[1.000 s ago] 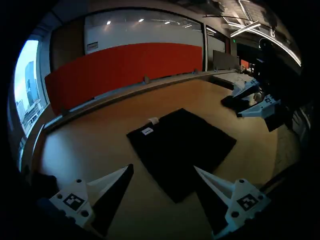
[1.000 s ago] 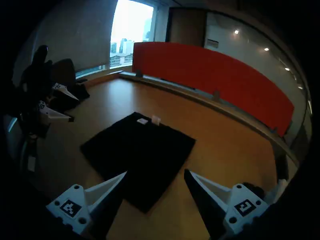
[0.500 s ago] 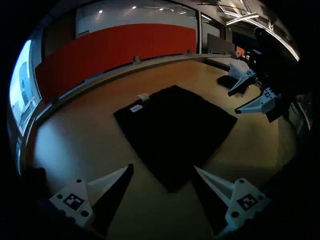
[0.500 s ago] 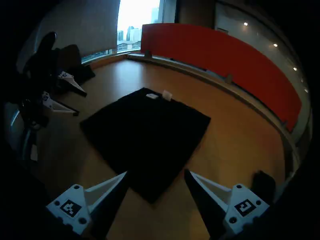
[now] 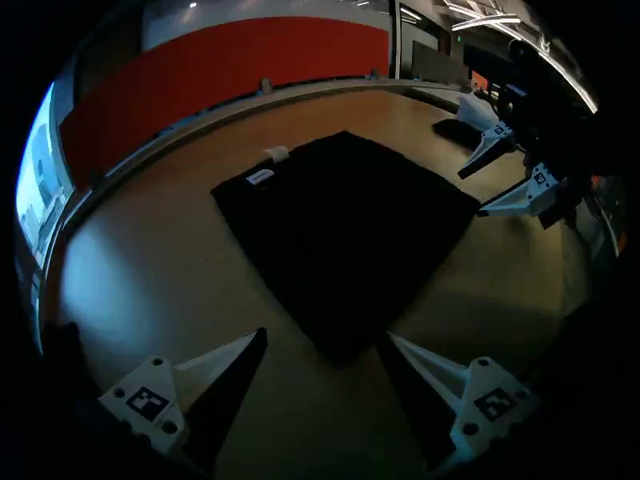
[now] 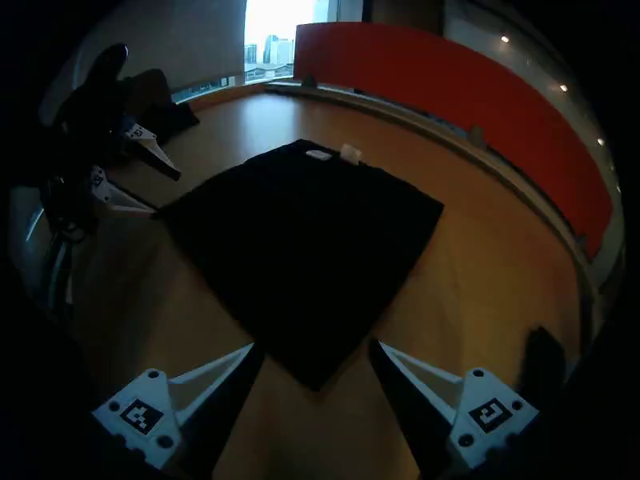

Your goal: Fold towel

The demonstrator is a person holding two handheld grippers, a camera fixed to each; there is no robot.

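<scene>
Towel (image 5: 344, 232): black, spread flat in one piece on the wooden counter (image 5: 160, 264). It is set diamond-wise to both cameras, with its near corner toward each lens.

White tags (image 5: 260, 176): two small pieces are seen at the far edge of the towel. What is printed on them is too small to be made out.

Differences between views: in the left gripper view, a dark object (image 5: 456, 128) is shown on the counter beyond the towel's right side. It is too dim to be identified. In the right gripper view, a dark shape (image 6: 544, 360) is shown at the counter's right end, cut off by the edge of the view. A bright window (image 6: 280, 32) is seen straight ahead in the right gripper view. In the left gripper view it is squeezed to a sliver at the far left. A red partition (image 5: 224, 64) is seen along the far side of the counter in both views.

Hard to make out: the towel's surface is rendered as flat black, so no folds or creases can be read.

Left tool (image 5: 322, 336): its fingers are spread wide apart and nothing is held. The towel's near corner lies between the fingertips; contact cannot be judged. The same tool is seen farther off in the right gripper view (image 6: 166, 194), just beside the towel's left corner and carried by a dark-sleeved hand.

Right tool (image 6: 314, 346): its fingers are likewise spread wide and nothing is gripped. The towel's near corner is framed between them.
</scene>
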